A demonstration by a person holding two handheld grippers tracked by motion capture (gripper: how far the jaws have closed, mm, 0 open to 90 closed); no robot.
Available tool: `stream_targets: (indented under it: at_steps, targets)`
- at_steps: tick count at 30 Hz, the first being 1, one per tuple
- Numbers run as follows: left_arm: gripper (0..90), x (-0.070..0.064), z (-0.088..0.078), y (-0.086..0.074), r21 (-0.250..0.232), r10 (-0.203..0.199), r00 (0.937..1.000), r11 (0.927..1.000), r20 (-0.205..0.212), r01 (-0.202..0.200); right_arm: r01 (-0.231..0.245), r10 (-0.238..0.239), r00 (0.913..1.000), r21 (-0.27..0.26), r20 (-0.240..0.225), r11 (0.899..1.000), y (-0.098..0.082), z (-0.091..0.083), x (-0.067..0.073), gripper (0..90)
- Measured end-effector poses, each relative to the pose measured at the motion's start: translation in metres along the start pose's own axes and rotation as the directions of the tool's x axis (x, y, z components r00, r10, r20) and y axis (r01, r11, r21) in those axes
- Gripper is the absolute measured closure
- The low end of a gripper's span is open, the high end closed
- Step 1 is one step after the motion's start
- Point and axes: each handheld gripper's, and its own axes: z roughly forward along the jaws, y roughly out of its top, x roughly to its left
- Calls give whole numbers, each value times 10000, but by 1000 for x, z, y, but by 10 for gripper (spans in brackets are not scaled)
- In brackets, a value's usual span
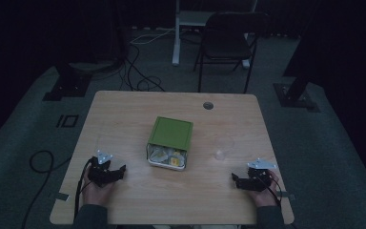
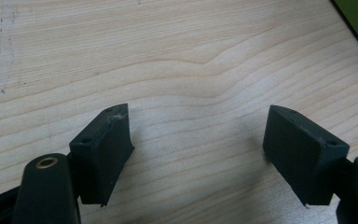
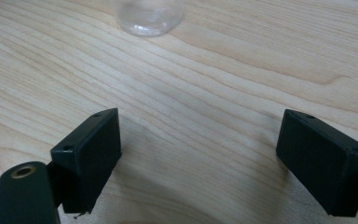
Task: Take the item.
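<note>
Both tools rest on the counter [image 1: 124, 114], left tool [image 2: 198, 140] and right tool [image 3: 198, 149] gaping, holding nothing. The green box [image 1: 170, 142] sits mid-counter, a clear cup [image 1: 218, 154] just beside. The cup looks light and slick; I'd pinch its rim.

1. The worktop [image 2: 177, 60] is seen to be pale wood with a clear grain, smooth and matt.
2. The jaws of the left hand-held gripper [image 2: 198, 154] and the right hand-held gripper [image 3: 198, 158] are made of black, matt plastic; a brass-coloured metal ring is set in each.
3. The box [image 1: 170, 133] is topped by a matt green lid.
4. The cup [image 3: 149, 16] is of clear, glossy material.
5. The floor [image 1: 324, 157] is covered in dull grey carpet.
</note>
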Motion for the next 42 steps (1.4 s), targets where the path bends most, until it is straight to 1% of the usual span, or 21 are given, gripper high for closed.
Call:
stream_targets:
  at_steps: [4, 7, 9, 11, 15, 16, 17, 18, 20, 21, 23, 25, 26, 30, 31, 32, 34, 39, 40, 41, 42]
  targets:
    - [245, -1, -2, 0, 117, 45, 10000, 9999, 59, -46, -1, 1, 10000, 1, -1, 10000, 0, 0, 0, 134]
    - [372, -1, -6, 1, 253, 166, 9997, 9995, 182, -170, -1, 1, 10000, 2, -2, 10000, 0, 0, 0, 135]
    - [394, -1, -7, 1, 297, 217, 9995, 9993, 243, -224, -2, 2, 10000, 1, -1, 10000, 0, 0, 0, 134]
    - [449, -3, -9, 1, 253, 294, 9963, 9992, 812, -316, -1, 1, 10000, 1, -1, 10000, 0, 0, 0, 135]
    - [469, -12, -17, 4, -77, 661, 9887, 9978, 1347, -657, 2, -2, 10000, 1, -1, 10000, 0, 0, 0, 135]
    - [474, -12, -17, 4, -77, 661, 9887, 9978, 1347, -657, 2, -2, 10000, 1, -1, 10000, 0, 0, 0, 135]
    - [475, -19, -24, 6, -322, 978, 9833, 9951, 1536, -939, 2, -2, 10000, 0, 0, 10000, 0, 0, 0, 134]
    - [479, -22, -26, 6, -399, 1083, 9807, 9939, 1629, -1031, 0, 0, 10000, 0, 0, 10000, 0, 0, 0, 134]
    - [492, -22, -26, 6, -399, 1083, 9807, 9939, 1629, -1031, 2, -2, 10000, 1, -2, 10000, 0, 0, 0, 134]
    - [495, -31, -33, 10, -627, 1414, 9736, 9892, 1789, -1321, -1, 1, 10000, 1, -1, 10000, 0, 0, 0, 134]
    - [495, -40, -36, 14, -746, 1724, 9649, 9842, 1981, -1605, 3, -3, 10000, 3, 0, 10000, 0, 0, 0, 134]
    - [494, -43, -37, 15, -761, 1798, 9632, 9829, 1996, -1677, 5, -5, 10000, 1, 0, 10000, 0, 0, 0, 134]
    - [493, -47, -39, 17, -824, 1916, 9581, 9806, 2129, -1777, 5, -5, 10000, 1, -1, 10000, 0, 0, 0, 134]
    - [494, -54, -42, 20, -1016, 2054, 9485, 9773, 2411, -1858, 5, -5, 10000, 1, 0, 10000, 0, 0, 0, 134]
    - [494, -54, -42, 20, -1016, 2054, 9485, 9773, 2411, -1858, 2, -2, 10000, -1, -1, 10000, 0, 0, 0, 134]
    - [494, -57, -43, 22, -1132, 2135, 9437, 9752, 2528, -1903, 4, -4, 10000, 0, 1, 10000, 0, 0, 0, 134]
    - [494, -59, -44, 23, -1168, 2180, 9413, 9741, 2576, -1937, 4, -4, 10000, 2, 1, 10000, 0, 0, 0, 134]
    - [494, -71, -46, 30, -1412, 2611, 9240, 9630, 2793, -2295, 2, -2, 10000, 1, 1, 10000, 0, 0, 0, 135]
    - [494, -71, -46, 30, -1412, 2611, 9240, 9630, 2793, -2295, 2, -2, 10000, 1, 1, 10000, 0, 0, 0, 135]
    - [494, -75, -46, 33, -1453, 2735, 9169, 9598, 2907, -2402, 4, -4, 10000, 1, 0, 10000, 0, 0, 0, 134]
    - [493, -77, -46, 34, -1499, 2784, 9147, 9582, 2930, -2437, 4, -4, 10000, 1, 0, 10000, 0, 0, 0, 135]
